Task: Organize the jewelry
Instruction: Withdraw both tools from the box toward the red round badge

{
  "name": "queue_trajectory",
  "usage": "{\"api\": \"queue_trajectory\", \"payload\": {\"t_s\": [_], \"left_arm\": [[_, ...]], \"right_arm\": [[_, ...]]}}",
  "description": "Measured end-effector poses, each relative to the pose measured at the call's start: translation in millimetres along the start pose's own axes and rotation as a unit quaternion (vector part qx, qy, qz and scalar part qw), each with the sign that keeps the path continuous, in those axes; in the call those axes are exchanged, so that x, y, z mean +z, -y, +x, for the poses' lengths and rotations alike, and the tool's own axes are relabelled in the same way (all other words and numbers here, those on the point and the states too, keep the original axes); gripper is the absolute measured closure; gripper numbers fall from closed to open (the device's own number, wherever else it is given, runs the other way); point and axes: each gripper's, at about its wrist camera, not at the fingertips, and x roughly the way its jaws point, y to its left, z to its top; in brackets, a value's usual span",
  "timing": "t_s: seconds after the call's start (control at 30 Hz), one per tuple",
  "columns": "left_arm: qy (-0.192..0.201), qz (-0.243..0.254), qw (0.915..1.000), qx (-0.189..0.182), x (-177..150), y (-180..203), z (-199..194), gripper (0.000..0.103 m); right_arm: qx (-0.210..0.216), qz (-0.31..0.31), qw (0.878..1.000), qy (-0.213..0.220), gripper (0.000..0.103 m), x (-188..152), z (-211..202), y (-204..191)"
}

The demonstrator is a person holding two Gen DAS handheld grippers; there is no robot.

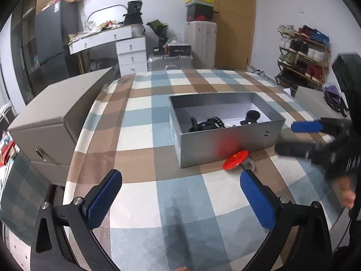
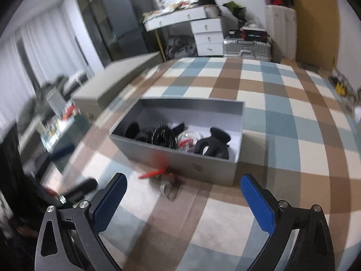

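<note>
An open grey box (image 1: 227,140) (image 2: 180,160) stands on the plaid-covered table (image 1: 144,135). Inside lie black hair clips, a black beaded piece (image 2: 162,135), a black claw clip (image 2: 212,145) and a small clear-and-red item (image 2: 187,141). A flat red disc (image 1: 235,161) with a greyish piece attached lies on the cloth against the box's near wall; in the right wrist view it is a red blur (image 2: 153,173). My left gripper (image 1: 180,194) is open above bare cloth, short of the disc. My right gripper (image 2: 183,198) (image 1: 286,137) is open too, at the box's right end, holding nothing.
A closed beige box (image 1: 58,117) (image 2: 117,90) sits off the table's left edge. A person's hand (image 1: 347,194) shows at the right. Drawers, a suitcase and a shoe rack (image 1: 302,52) stand beyond the table. My left gripper (image 2: 74,167) appears blurred at the left.
</note>
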Motion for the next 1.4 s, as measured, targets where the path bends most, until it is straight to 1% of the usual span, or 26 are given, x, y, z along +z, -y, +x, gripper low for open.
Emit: {"api": "queue_trajectory", "payload": {"t_s": [0.07,0.1,0.13,0.17,0.23,0.27,0.3,0.33,0.47,0.53,0.8,0.83,0.9,0.97,1.0,1.07,1.2,1.3,1.4], "left_arm": [[0.001,-0.007,1.0000,-0.001,-0.8,-2.8,1.1,0.001],[0.001,-0.007,1.0000,-0.001,-1.6,-3.6,1.9,0.001],[0.001,-0.007,1.0000,0.001,-2.9,-4.3,2.6,0.001],[0.000,-0.007,1.0000,0.005,-4.0,-5.0,4.1,0.001],[-0.004,-0.005,1.0000,0.003,-7.1,-6.6,6.5,0.001],[-0.006,-0.006,1.0000,0.000,-8.3,-7.5,7.7,0.001],[-0.010,-0.008,0.9999,-0.004,-9.3,-8.4,8.7,0.001],[-0.011,-0.011,0.9998,-0.008,-10.2,-9.2,9.6,0.001],[-0.005,-0.006,0.9999,-0.013,-12.7,-7.5,10.4,0.001],[-0.008,0.003,0.9999,-0.013,-14.2,-4.8,10.6,0.001],[-0.012,0.004,0.9998,-0.015,-15.3,-5.6,11.2,0.001],[-0.012,0.005,0.9998,-0.015,-15.3,-5.2,11.5,0.001],[-0.012,0.008,0.9998,-0.016,-15.4,-4.3,11.2,0.001],[-0.011,0.012,0.9997,-0.015,-15.9,-3.1,10.4,0.001],[-0.012,0.013,0.9997,-0.015,-15.7,-1.7,10.9,0.001],[-0.012,0.016,0.9997,-0.013,-16.1,-0.5,10.3,0.001],[-0.013,0.019,0.9997,-0.013,-16.1,-0.2,11.2,0.001],[-0.014,0.017,0.9996,-0.014,-15.9,-0.3,11.6,0.001],[-0.015,0.017,0.9996,-0.014,-15.9,-0.3,11.5,0.001]], "right_arm": [[-0.017,-0.025,1.000,-0.008,0.003,-3.0,6.8,-8.8],[-0.021,-0.032,0.999,-0.011,0.008,-4.1,9.7,-11.3],[-0.024,-0.038,0.999,-0.018,0.014,-5.7,14.6,-13.8],[-0.023,-0.040,0.999,-0.025,0.018,-7.1,17.7,-15.0],[-0.018,-0.046,0.998,-0.035,0.034,-10.2,22.6,-17.6],[-0.015,-0.052,0.998,-0.042,0.039,-12.3,26.1,-19.3],[-0.012,-0.055,0.997,-0.045,0.048,-13.4,28.8,-20.0],[-0.009,-0.057,0.997,-0.049,0.053,-14.5,31.6,-20.5],[-0.003,-0.064,0.997,-0.047,0.058,-16.3,37.4,-25.0],[-0.007,-0.071,0.996,-0.050,0.065,-17.7,40.4,-27.6],[-0.030,-0.087,0.995,-0.048,0.072,-19.3,51.9,-37.2],[-0.030,-0.089,0.995,-0.045,0.074,-18.9,52.8,-38.7],[-0.029,-0.089,0.995,-0.043,0.081,-17.6,54.0,-41.1],[-0.035,-0.093,0.994,-0.039,0.083,-17.0,55.1,-43.6],[-0.034,-0.095,0.994,-0.037,0.086,-17.1,55.4,-44.8],[-0.036,-0.096,0.994,-0.036,0.086,-17.4,55.2,-46.4],[-0.024,-0.104,0.994,-0.033,0.086,-16.8,51.7,-50.0],[-0.004,-0.106,0.994,-0.033,0.086,-15.5,46.3,-51.9],[0.000,-0.113,0.993,-0.033,0.086,-16.1,43.8,-56.3]]}}
